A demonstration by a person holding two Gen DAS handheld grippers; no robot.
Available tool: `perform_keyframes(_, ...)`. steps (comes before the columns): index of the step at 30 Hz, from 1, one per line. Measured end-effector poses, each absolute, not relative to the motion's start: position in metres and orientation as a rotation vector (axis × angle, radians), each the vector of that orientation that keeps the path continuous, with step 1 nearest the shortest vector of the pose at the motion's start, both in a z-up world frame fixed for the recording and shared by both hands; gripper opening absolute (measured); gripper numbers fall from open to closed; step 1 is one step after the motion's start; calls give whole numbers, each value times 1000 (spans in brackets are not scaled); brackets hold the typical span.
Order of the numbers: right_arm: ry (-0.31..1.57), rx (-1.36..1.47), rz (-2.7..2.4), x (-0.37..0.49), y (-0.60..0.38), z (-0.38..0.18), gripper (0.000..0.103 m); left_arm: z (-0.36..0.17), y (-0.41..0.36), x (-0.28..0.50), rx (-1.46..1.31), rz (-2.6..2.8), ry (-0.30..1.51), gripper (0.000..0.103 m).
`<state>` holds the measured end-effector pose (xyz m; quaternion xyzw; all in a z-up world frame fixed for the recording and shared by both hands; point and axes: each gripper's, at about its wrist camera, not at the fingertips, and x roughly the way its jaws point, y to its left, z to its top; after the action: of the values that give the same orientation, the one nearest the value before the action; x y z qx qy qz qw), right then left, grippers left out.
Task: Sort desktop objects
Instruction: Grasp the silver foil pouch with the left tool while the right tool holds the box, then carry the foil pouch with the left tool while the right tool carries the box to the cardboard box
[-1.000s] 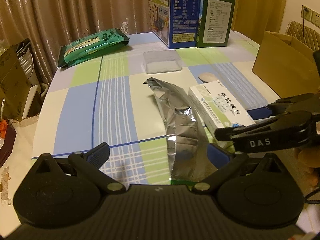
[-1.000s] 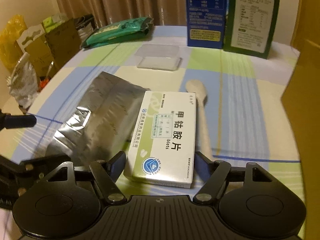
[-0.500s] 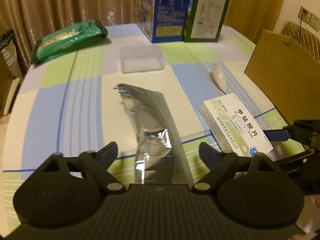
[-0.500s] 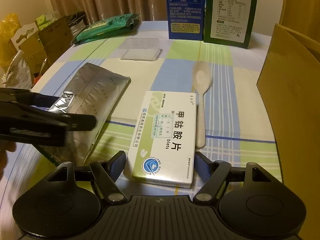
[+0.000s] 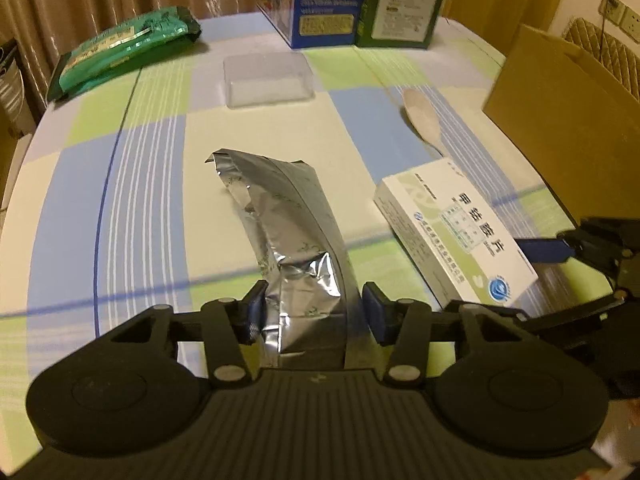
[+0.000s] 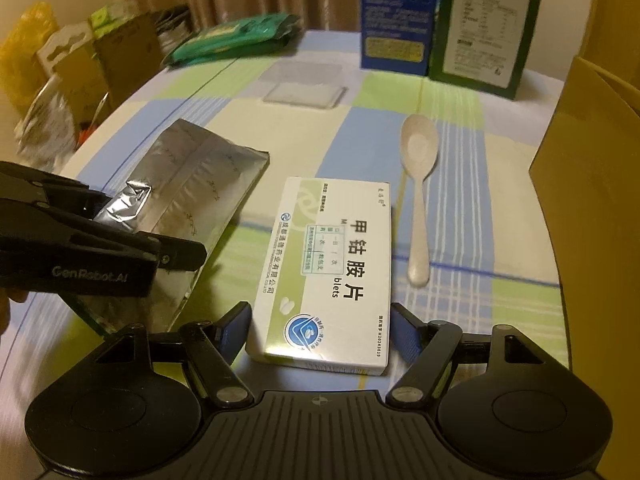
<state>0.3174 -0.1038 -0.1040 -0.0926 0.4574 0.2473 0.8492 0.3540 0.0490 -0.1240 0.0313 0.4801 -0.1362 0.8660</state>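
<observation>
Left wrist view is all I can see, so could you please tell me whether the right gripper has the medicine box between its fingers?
Observer: Yes. In the right wrist view the medicine box lies between the fingers of the right gripper, with a pad against each long side.
Operator: Thank you. Does the spoon's handle touch the box?
Observer: No. The spoon lies apart from the box, on its right, bowl up.
Operator: And how does my own gripper look from there?
Observer: The left gripper reaches in from the left, its jaws closing with the crumpled near end of the silver bag between them.
</observation>
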Motion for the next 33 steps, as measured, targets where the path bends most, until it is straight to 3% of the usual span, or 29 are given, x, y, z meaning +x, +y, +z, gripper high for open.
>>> perform_keyframes(16,1103,-372,654,259,-181,-94,70,-107,24,213,86,-344,1081,44)
perform_keyframes(18,1112,-373,660,247,-197,-94,70,-104,24,201,80,-344,1068,49)
perform_keyframes(22,1102,-388,680,223,-215,-96,71,-105,28,195,50,-337,1074,60)
perform_keyframes(28,1026,-410,683,207,-215,-99,80,-106,30,211,20,-317,1072,62)
perform_keyframes(33,1002,-361,665,216,-206,-101,81,-114,21,226,47,-336,1109,62)
